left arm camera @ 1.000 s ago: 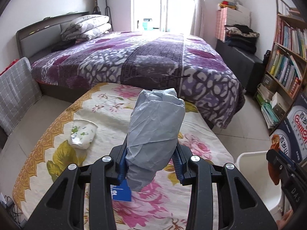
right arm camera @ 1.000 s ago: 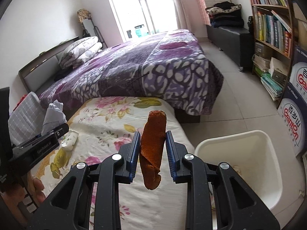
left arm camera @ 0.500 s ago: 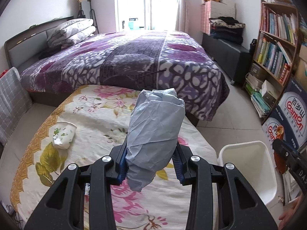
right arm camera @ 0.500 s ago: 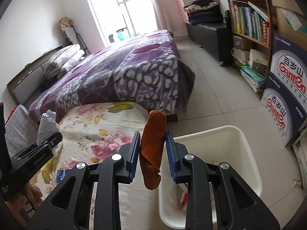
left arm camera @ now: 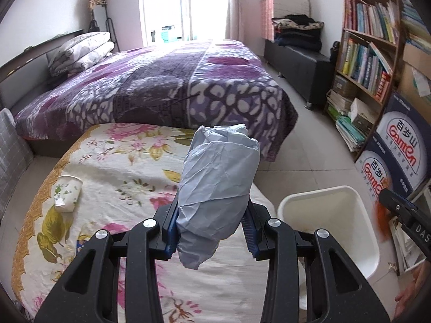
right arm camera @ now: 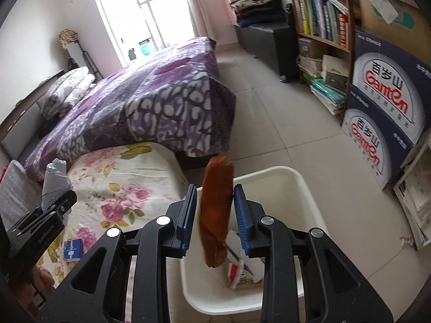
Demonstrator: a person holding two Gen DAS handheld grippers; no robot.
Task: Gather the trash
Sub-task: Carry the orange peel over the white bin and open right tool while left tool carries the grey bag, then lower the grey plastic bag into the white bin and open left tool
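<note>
My left gripper (left arm camera: 210, 208) is shut on a crumpled grey-blue wad of paper (left arm camera: 219, 177), held over the flowered tablecloth (left arm camera: 129, 177) just left of the white bin (left arm camera: 323, 191). My right gripper (right arm camera: 214, 189) hangs over the same white bin (right arm camera: 304, 185). Its jaws are opening. Between them is a brown-orange strip of trash (right arm camera: 216, 207), blurred, with a gap showing at each pad. Wrappers (right arm camera: 242, 271) lie in the bin's bottom. A paper cup (left arm camera: 67, 193) lies on its side on the cloth at the left.
A small blue box (right arm camera: 72, 250) lies on the cloth. The purple bed (left arm camera: 161, 80) stands behind the table. A bookshelf (left arm camera: 369, 53) and printed cartons (right arm camera: 385, 102) line the right side, with tiled floor (right arm camera: 269, 113) between. A person's hand (right arm camera: 43, 282) holds the left gripper.
Both grippers have swung to the right, toward the bin. The right one now hangs over the bin, its jaws have widened, and the brown strip has come loose between them.
</note>
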